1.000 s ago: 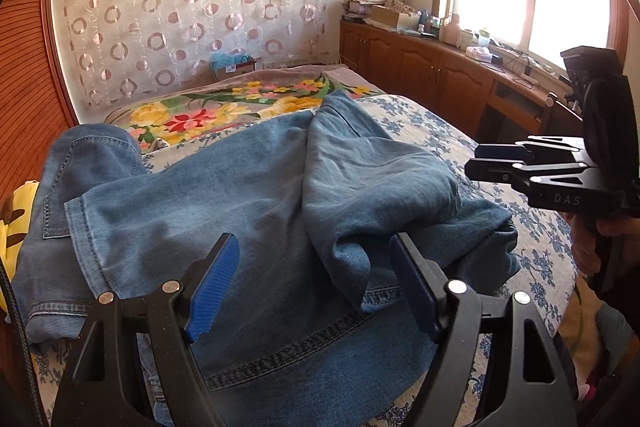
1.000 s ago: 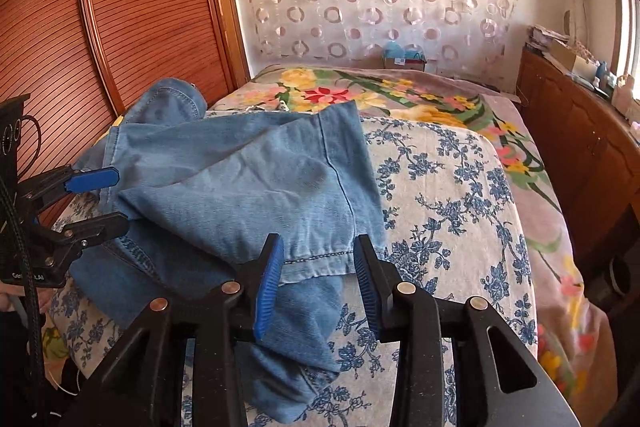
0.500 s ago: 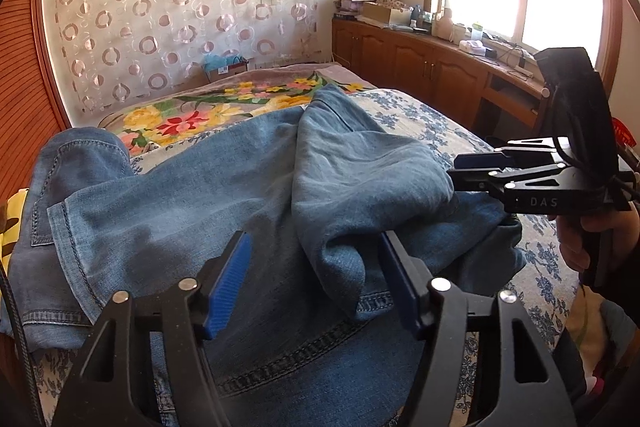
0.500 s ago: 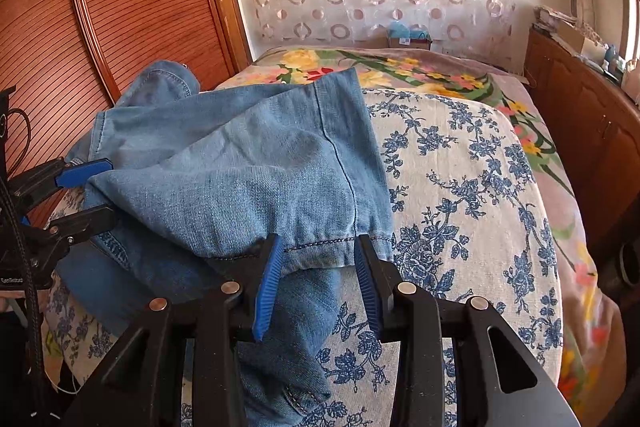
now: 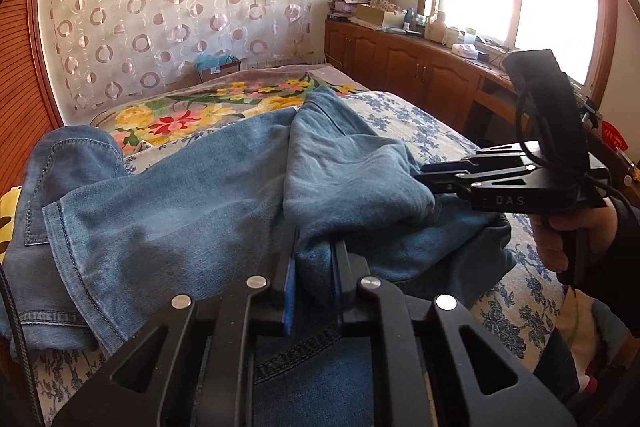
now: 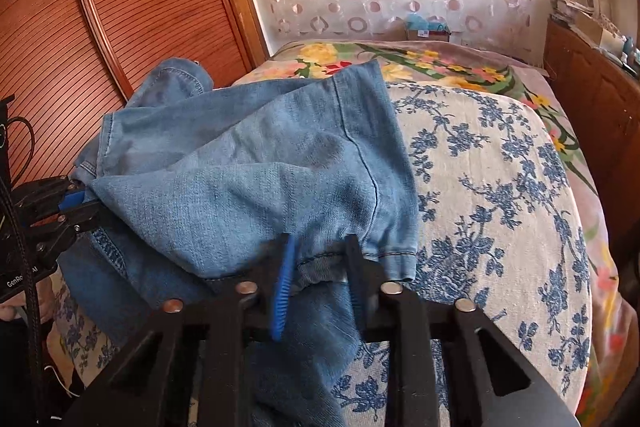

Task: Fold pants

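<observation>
Left gripper [image 5: 313, 281] & right gripper [image 6: 320, 267] each pinch the faded blue denim pants [image 5: 192, 211] w/ jaws pressed on a hem fold, prob. to lift the leg over.

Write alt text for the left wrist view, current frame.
The left gripper is shut on a fold of blue jeans lying on a floral bed. The right gripper holds the jeans' far edge.

One pair of blue denim pants [image 5: 192, 211] lies on one bed [image 6: 500, 187], which carries two covers: a blue-flowered one [image 6: 480, 163] and a bright floral one [image 5: 180, 115]. Two grippers show, the left gripper [image 5: 314, 267] and the right gripper [image 6: 320, 267], each with two fingers [image 6: 284, 279]. One cardboard box [image 5: 220, 67] sits at the bed's far end.
</observation>
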Demonstrator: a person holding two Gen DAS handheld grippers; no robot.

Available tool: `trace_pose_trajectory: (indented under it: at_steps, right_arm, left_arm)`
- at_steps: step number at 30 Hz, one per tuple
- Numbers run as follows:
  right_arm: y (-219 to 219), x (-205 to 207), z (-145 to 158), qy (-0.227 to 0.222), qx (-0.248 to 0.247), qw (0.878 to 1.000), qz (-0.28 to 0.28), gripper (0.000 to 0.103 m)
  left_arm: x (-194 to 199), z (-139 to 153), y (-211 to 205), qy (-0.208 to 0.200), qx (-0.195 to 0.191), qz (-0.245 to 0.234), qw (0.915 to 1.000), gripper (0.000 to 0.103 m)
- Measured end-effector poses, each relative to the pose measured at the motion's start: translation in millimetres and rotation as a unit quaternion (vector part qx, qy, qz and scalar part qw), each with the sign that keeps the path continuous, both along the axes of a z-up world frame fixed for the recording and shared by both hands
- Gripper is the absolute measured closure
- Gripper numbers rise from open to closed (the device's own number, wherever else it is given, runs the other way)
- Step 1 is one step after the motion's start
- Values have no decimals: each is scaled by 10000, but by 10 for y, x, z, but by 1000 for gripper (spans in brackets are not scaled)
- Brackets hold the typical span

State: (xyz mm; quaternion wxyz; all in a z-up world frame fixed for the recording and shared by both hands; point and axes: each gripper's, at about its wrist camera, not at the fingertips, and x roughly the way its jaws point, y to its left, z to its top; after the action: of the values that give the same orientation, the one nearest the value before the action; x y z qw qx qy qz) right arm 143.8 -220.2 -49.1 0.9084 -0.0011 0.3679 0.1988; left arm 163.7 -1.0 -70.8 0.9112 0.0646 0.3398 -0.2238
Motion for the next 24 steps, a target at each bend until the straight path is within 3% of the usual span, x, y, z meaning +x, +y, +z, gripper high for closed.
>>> trace_pose_trajectory:
  at_steps: [2,5,16,24]
  right_arm:
    - [23,5,11,-80,-8,10000,25,88]
    - [38,12,52,-186,65,9998,70,91]
    - [245,14,549,-930,167,9952,265,93]
    - [694,90,739,-1185,161,9904,692,93]
  left_arm:
    - [-36,36,36,-38,-16,-3,10000,88]
    - [-95,112,88,-110,-90,16,9999,89]
    - [-305,216,305,-213,-269,184,9992,89]
    - [-396,148,511,-118,-323,345,9988,89]
